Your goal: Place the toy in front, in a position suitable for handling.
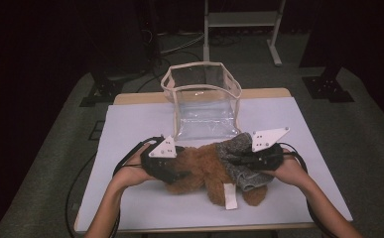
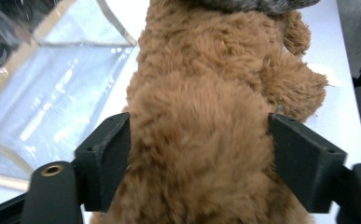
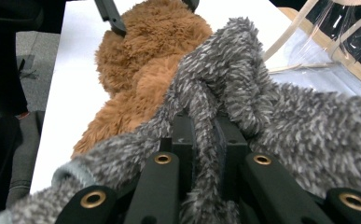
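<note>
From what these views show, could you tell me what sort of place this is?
Probably a lab or studio set up for recording: a small table under a white sheet in a dark room, a metal stand behind it, and cables on the grey carpet.

No readable text, brand, number or sign anywhere. White tag (image 1: 230,196) on the brown plush toy (image 1: 199,171): blank or too small to read. Small label (image 1: 198,93) on the clear bag (image 1: 202,99) wall: just a pale smudge, not legible. Grey plates on the grippers carry only dots, no lettering. Both gripper views: fur and black jaws, no markings.
</note>
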The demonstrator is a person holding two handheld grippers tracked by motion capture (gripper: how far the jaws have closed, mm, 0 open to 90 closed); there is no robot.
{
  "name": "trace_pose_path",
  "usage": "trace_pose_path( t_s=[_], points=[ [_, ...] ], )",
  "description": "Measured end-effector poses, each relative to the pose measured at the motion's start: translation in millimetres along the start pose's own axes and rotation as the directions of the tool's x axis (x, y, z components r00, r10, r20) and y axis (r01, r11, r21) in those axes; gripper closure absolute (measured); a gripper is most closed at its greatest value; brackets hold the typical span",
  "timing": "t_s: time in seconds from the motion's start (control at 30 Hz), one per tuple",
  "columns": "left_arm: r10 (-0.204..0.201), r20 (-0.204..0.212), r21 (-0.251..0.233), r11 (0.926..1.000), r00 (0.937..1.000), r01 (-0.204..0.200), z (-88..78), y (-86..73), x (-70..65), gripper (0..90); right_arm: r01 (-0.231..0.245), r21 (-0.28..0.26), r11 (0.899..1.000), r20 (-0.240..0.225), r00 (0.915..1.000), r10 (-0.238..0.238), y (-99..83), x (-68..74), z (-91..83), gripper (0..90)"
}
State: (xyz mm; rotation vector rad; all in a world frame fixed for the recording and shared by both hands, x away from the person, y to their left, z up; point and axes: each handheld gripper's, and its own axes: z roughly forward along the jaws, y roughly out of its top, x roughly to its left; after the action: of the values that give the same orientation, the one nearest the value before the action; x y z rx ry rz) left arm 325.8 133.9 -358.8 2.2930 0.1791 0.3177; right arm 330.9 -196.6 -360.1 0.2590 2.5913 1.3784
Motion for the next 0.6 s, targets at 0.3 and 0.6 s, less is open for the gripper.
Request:
trace_pose_path(
  t_s=[0.3, 0.6],
  points=[
    [-0.003, 0.025, -0.008, 1.0, 0.9997, 0.004, 11.8, -5.0, -1.0, 32.4, 0.127, 0.053, 0.991, -0.023, 0.9918, -0.126, 44.0, 16.6, 29.2, 79.9],
    [0.009, 0.028, -0.008, 0.9999, 0.9996, -0.009, 10.2, -5.8, -4.3, 32.7, 0.166, 0.105, 0.981, -0.041, 0.9859, -0.162, 51.0, 21.7, 43.3, 80.0]
  ],
)
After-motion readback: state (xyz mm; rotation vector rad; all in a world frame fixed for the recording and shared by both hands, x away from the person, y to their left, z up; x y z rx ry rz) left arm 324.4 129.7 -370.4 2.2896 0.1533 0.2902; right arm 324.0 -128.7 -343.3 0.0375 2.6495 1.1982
